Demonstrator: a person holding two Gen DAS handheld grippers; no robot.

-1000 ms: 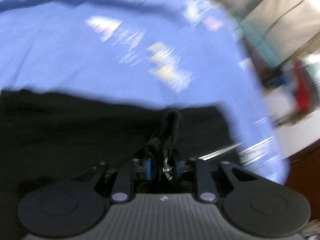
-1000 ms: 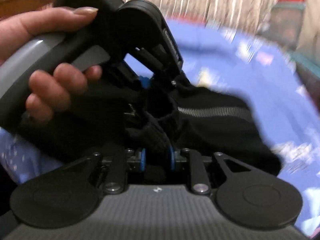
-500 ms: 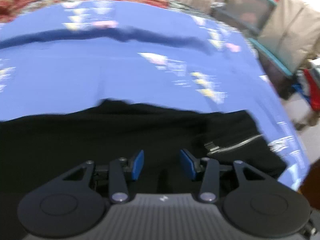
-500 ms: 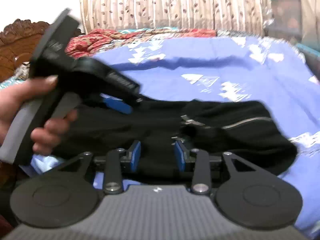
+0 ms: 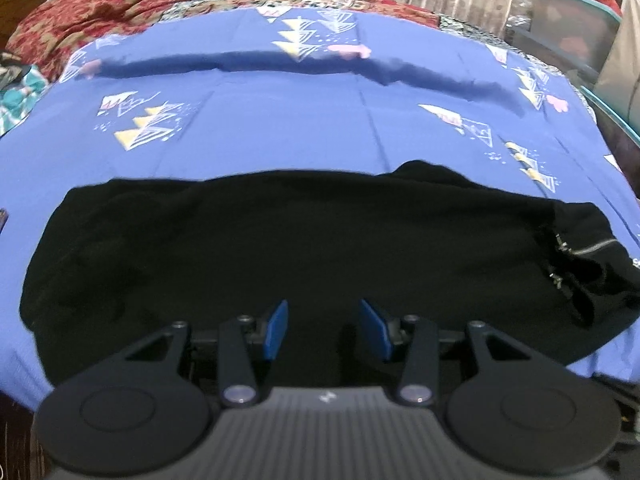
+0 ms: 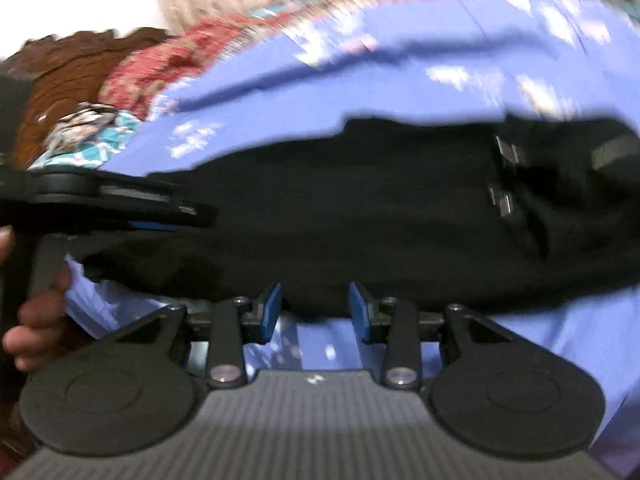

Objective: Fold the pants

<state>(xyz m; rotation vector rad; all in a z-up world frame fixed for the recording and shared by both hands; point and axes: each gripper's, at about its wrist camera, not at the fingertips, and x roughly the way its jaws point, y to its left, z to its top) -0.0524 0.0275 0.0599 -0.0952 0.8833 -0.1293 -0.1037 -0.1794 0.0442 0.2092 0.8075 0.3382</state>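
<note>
Both jaws stand apart and empty: the left hand-held gripper (image 5: 323, 330) hangs over the near edge of the black pants (image 5: 304, 248), the right hand-held gripper (image 6: 313, 312) sits just at that edge. The pants lie folded in a wide band across the blue bedsheet (image 5: 304, 120), zipper (image 5: 592, 246) at the right end.

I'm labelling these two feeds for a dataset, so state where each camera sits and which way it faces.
Left wrist: on the left gripper, low at the bed's near edge, facing across the folded black fabric pants on the blue patterned bedsheet; its open blue fingers show.
Right wrist: on the right gripper, facing the same way, blurred; its open fingers and the person's left hand show.
Shared: pants, sheet, red blanket.
</note>
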